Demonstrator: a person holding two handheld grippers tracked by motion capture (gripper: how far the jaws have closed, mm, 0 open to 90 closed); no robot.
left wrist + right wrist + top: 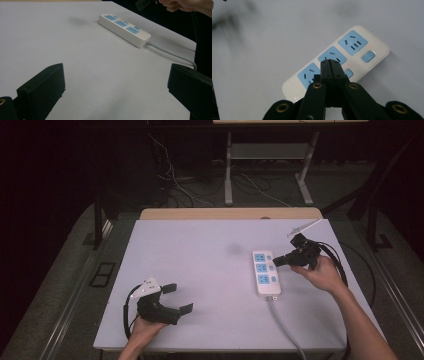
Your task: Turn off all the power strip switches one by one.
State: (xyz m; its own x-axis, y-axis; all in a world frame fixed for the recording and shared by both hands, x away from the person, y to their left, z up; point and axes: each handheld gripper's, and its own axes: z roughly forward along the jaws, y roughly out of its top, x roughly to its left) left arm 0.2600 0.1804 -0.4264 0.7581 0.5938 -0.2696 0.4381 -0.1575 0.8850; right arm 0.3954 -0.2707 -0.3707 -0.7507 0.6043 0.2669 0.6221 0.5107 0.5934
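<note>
White plastic with blue socket faces: in the high view the power strip [266, 273] lies flat on the pale table [200, 270], its long axis running away from the person, its grey cord [287, 330] leaving the near end toward the table's front edge. The right gripper [276, 262] reaches in from the strip's right side, tips just over the middle of its switch column. The left gripper [178, 298] rests well apart, jaws spread wide, nothing between them.

Over to the left gripper view: the two black jaws stand far apart at the bottom corners, and the power strip [124, 29] sits well beyond them, slanting away, cord end nearest.

Now the right gripper view: the jaws are pressed together, holding nothing, tips [330, 65] hovering over or touching the middle socket just beside its blue switch [348, 73]; contact I can't confirm.

My read: a rigid, light, smooth shell that will skid on this table if pushed sideways. Best hold is across the short width, jaws on the two long edges near the middle; the cord will drag behind.
</note>
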